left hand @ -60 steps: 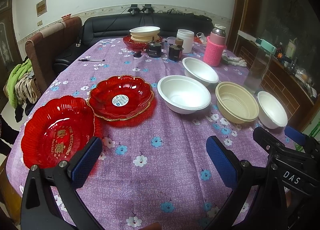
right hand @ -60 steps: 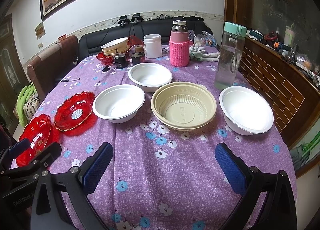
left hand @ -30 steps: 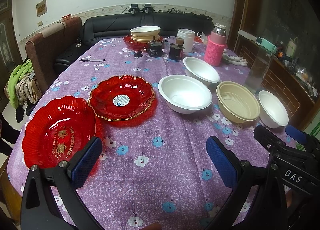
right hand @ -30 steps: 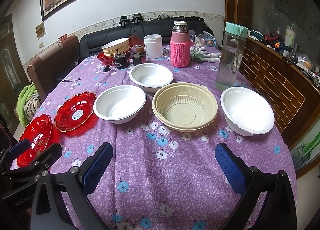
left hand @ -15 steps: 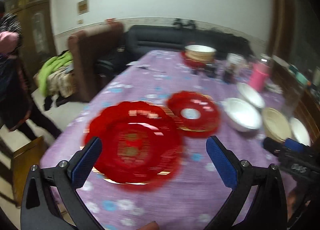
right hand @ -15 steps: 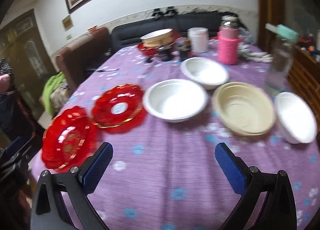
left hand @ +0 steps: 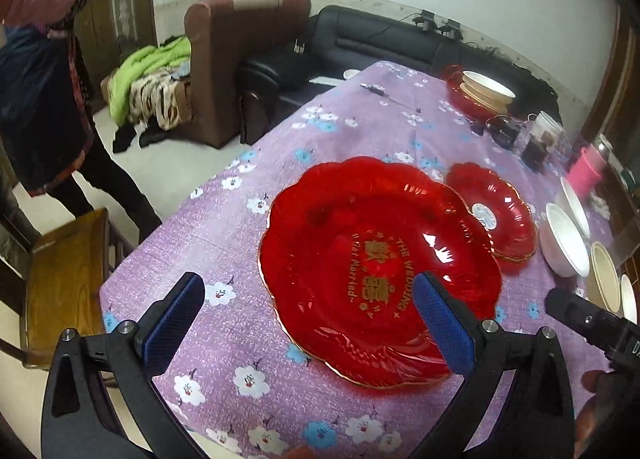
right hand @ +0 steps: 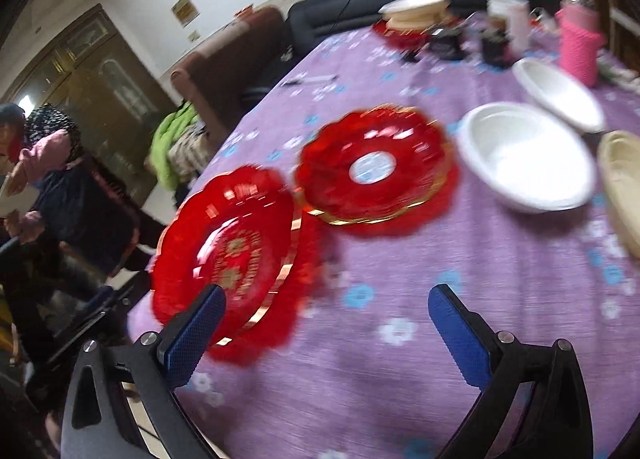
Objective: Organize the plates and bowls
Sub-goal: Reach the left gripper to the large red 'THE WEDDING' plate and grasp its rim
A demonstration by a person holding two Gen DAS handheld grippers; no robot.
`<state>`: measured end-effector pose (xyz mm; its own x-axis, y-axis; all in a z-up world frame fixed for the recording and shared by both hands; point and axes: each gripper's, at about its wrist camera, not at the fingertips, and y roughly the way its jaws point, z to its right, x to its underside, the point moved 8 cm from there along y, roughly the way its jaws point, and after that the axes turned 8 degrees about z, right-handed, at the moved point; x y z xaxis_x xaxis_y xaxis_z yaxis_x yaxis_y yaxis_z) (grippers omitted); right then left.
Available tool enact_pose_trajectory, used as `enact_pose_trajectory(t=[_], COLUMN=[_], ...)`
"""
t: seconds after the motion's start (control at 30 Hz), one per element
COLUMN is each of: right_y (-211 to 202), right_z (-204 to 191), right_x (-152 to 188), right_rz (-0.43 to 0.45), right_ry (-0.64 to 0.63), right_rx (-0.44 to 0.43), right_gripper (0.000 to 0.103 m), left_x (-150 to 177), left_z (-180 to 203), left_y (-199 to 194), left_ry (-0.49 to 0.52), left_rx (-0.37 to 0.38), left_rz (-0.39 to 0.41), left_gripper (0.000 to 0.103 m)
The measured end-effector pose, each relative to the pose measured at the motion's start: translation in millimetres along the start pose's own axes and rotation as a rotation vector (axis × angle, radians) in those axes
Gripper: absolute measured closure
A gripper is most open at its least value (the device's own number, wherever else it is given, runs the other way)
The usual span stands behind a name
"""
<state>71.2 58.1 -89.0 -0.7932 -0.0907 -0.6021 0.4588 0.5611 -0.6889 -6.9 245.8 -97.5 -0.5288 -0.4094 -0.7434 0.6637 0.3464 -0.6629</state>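
- The right wrist view is smeared with blur, so the far end of the table [left hand: 360,127] is hard to read there: a pink-sleeved bottle [right hand: 579,44], a white jar [right hand: 514,23] and dark small jars show only as shapes.
- A cream bowl [right hand: 624,187] is cut off at the right of that view; in the left wrist view it is a sliver near the table's right edge, with a white rim beside it.
- The table wears a purple flowered cloth [left hand: 224,227]. A brown armchair [left hand: 236,55] and a black sofa [left hand: 380,43] stand past its far left edge, with green bedding [left hand: 148,67] heaped on the floor side.
- A person in dark clothes [left hand: 44,99] stands left of the table; a wooden chair [left hand: 64,271] sits by the near left corner.
- The large red plate [left hand: 376,259], gold lettering in its middle, lies near the table's near left corner. A smaller red plate [left hand: 492,215] with a white sticker lies just beyond it, rims close or overlapping.
- Two white bowls [right hand: 524,155] follow toward the right edge; a stack of cream dishes on a red one [left hand: 480,91] sits at the far end.
- The left gripper [left hand: 308,323] hangs low over the large red plate's near rim, jaws spread wide, holding nothing.
- The right gripper [right hand: 324,331] hovers over the cloth just right of that plate, jaws likewise apart and empty.
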Motion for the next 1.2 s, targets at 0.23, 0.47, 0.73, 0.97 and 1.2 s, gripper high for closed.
enact_pose_trajectory(t=[0.23, 0.47, 0.73, 0.97, 1.2], right_y=[37, 62, 78, 87, 84], right_z=[-18, -21, -18, -12, -12], right_x=[1, 4, 7, 11, 9], right_rz=[-0.087, -0.149, -0.187, -0.207, -0.192], right_ry=[0.076, 0.111, 0.137, 0.135, 0.109], right_rx=[-0.085, -0.082, -0.067, -0.038, -0.001], right_gripper=[0.013, 0.031, 0.060, 0.088, 0.092], left_x=[-3, -4, 3, 2, 0], left_z=[-2, -1, 3, -6, -19], left_y=[20, 32, 44, 45, 46], left_ry=[-0.028, -0.017, -0.016, -0.009, -0.038], left_rx=[0.007, -0.001, 0.000, -0.062, -0.087], left_rz=[-0.039, -0.050, -0.109, -0.087, -0.094], left_gripper=[0.000, 0.000, 0.034, 0.064, 0.092])
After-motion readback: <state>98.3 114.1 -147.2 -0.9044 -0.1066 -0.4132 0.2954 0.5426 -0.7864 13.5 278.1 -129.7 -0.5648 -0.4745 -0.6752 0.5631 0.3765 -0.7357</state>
